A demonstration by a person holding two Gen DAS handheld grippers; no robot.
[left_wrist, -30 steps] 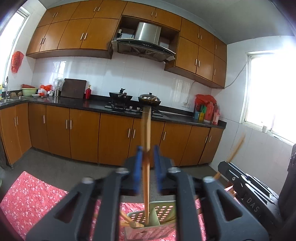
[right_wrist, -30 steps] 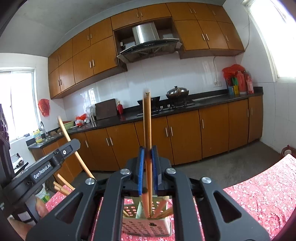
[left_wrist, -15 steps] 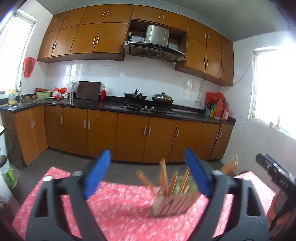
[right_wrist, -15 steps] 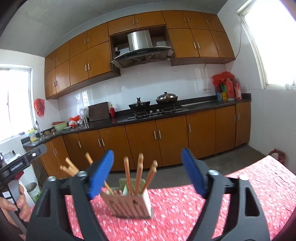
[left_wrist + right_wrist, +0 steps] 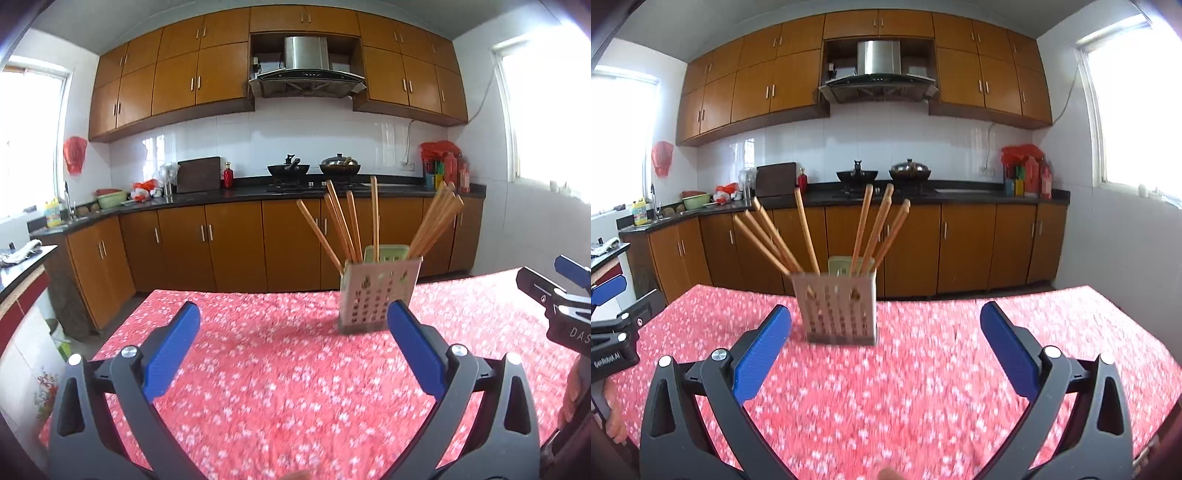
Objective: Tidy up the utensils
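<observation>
On the red floral tablecloth (image 5: 280, 387), toward its far edge, stood a pale perforated utensil holder (image 5: 378, 295) with a green inner divider, upright and filled with wooden chopsticks (image 5: 347, 225) that fanned out to the left and right above its rim. The left gripper (image 5: 293, 349) hung over the near part of the cloth with its blue-padded fingers (image 5: 171, 350) spread wide and nothing between them; the holder sat beyond it, just left of the right-hand finger in that view. The right gripper (image 5: 884, 347) was likewise spread wide and empty, the holder (image 5: 838, 306) standing beyond it, nearer its left-hand finger. Each gripper showed at the edge of the other's view, well apart from the holder. Behind the table ran a dark kitchen counter (image 5: 258, 192) over brown cabinets, with two woks (image 5: 314, 169) on the stove under a steel range hood (image 5: 306, 70)
</observation>
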